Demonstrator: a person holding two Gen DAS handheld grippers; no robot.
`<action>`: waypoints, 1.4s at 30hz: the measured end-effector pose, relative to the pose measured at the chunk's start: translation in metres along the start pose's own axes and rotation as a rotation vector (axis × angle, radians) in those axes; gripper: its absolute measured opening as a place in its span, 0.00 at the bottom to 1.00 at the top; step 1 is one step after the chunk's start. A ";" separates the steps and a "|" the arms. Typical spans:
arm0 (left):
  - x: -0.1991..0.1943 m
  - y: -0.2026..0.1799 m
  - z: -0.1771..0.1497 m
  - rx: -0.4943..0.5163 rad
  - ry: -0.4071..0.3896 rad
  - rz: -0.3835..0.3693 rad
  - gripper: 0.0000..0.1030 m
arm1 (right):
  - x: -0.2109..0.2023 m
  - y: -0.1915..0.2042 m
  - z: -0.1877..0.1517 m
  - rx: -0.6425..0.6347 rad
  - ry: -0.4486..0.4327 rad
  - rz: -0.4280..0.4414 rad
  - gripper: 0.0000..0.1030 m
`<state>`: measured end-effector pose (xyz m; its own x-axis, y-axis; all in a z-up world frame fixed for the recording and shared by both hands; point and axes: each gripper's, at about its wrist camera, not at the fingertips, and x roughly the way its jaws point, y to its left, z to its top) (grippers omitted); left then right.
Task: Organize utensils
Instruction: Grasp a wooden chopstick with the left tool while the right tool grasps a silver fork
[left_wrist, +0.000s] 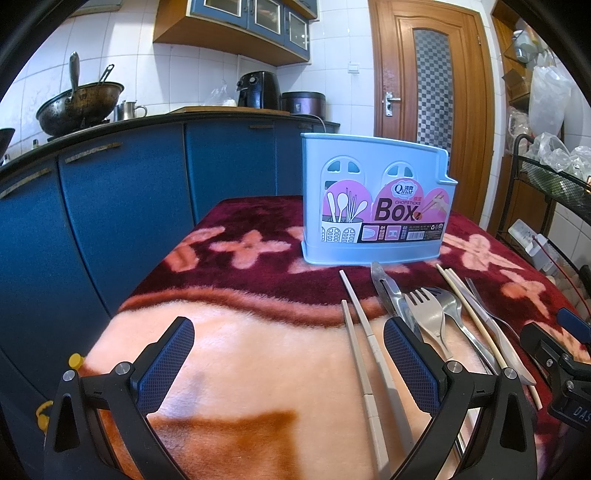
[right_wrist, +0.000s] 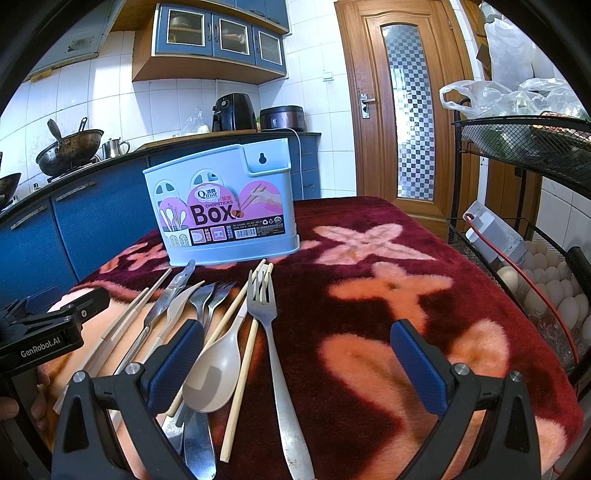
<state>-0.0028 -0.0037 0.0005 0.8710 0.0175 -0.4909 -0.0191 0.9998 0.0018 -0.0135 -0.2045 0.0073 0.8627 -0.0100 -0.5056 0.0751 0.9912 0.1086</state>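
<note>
A light blue chopsticks box (left_wrist: 373, 201) stands upright on the flowered blanket; it also shows in the right wrist view (right_wrist: 225, 206). Before it lie loose utensils: beige chopsticks (left_wrist: 364, 354), a metal knife (left_wrist: 386, 288), a beige fork (left_wrist: 428, 317), a beige spoon (right_wrist: 214, 373), a steel fork (right_wrist: 271, 339) and bamboo chopsticks (right_wrist: 243, 350). My left gripper (left_wrist: 288, 363) is open and empty, left of the pile. My right gripper (right_wrist: 297, 363) is open and empty, with the spoon and steel fork between its fingers.
The blanket-covered table (right_wrist: 388, 288) ends at blue cabinets (left_wrist: 122, 206) on the left. A black wire rack (right_wrist: 524, 236) with eggs stands at the right. A wooden door (right_wrist: 399, 110) is behind.
</note>
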 end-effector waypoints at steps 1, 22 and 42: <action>0.000 0.000 0.000 0.000 0.000 0.000 0.99 | 0.000 0.000 0.000 0.000 0.001 0.000 1.00; 0.029 0.001 0.002 0.001 0.222 -0.046 0.99 | 0.006 -0.013 0.033 -0.036 0.176 0.030 0.93; 0.030 0.008 0.004 0.052 0.352 -0.057 0.95 | 0.034 -0.012 0.032 -0.113 0.429 0.105 0.57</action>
<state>0.0257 0.0046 -0.0105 0.6478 -0.0329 -0.7611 0.0572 0.9983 0.0055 0.0309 -0.2209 0.0162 0.5753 0.1237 -0.8085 -0.0777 0.9923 0.0965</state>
